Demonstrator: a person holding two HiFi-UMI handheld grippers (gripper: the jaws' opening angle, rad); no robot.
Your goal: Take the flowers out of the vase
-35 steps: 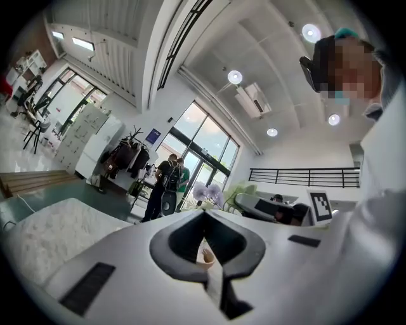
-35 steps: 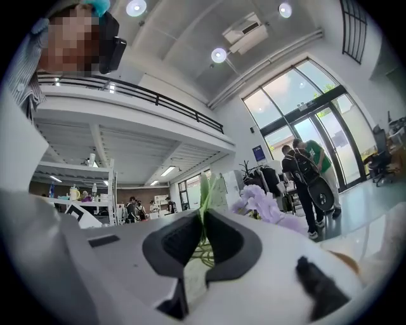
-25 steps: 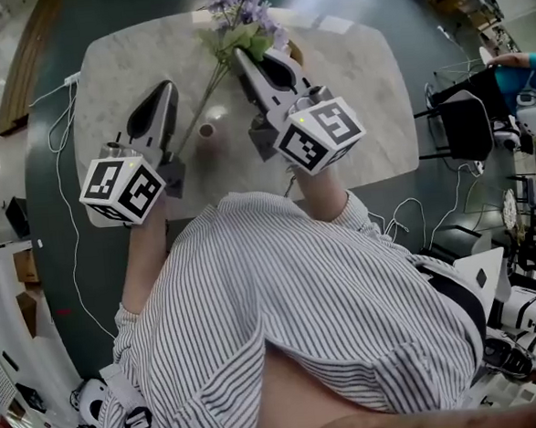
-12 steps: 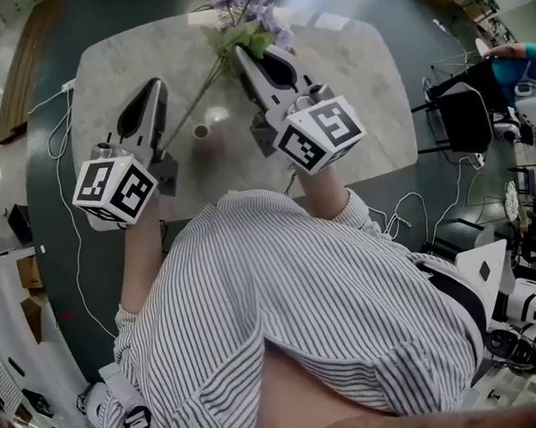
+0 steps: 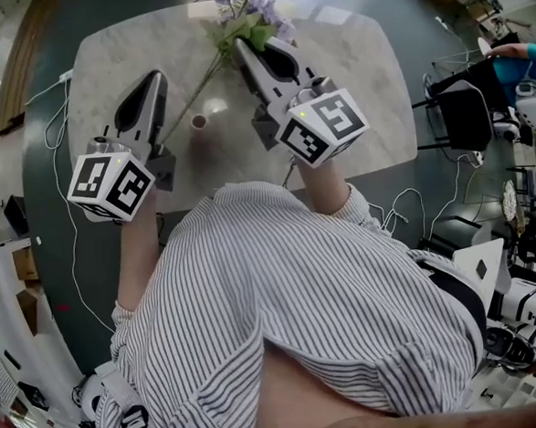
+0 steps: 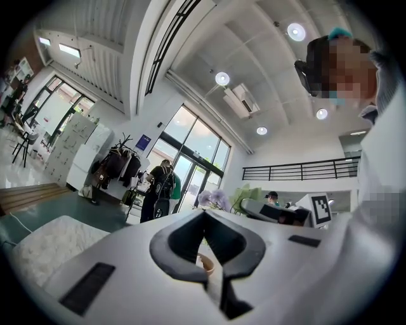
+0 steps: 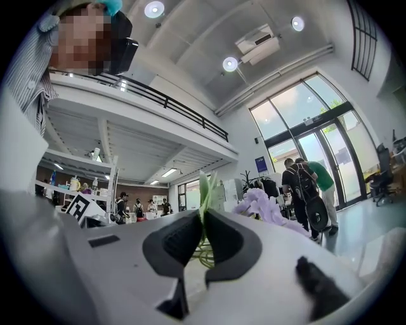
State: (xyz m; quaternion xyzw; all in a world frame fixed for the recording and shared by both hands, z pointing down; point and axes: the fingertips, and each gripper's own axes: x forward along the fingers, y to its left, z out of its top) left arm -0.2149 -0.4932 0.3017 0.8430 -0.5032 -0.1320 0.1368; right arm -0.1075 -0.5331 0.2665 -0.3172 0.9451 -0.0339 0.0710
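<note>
The purple flowers (image 5: pixel 239 0) with green leaves are sitting at the top middle of the head view, over the far edge of the table (image 5: pixel 359 74). Their long thin stem (image 5: pixel 195 90) is slanting down to the left. Its bottom end is showing just left of the small vase (image 5: pixel 198 122), not inside it.

The right gripper (image 5: pixel 238 46) is pinching the flowers just under the leaves. In the right gripper view its jaws are squeezing tight on the green stalk, a leaf is poking up above the tips (image 7: pixel 204 212), and the purple flowers (image 7: pixel 266 206) are showing just to the right.

The vase is standing upright on the table, near the middle of the head view, between the two grippers.

The left gripper (image 5: pixel 158 76) is hanging at the left, just beside the stem's bottom end. In the left gripper view its jaw tips (image 6: pixel 203 214) are meeting, with nothing pinched between them. The vase's rim (image 6: pixel 204 262) is peeking through the gap behind the tips.

The person in a striped shirt (image 5: pixel 301 288) is filling the lower part of the head view.
</note>
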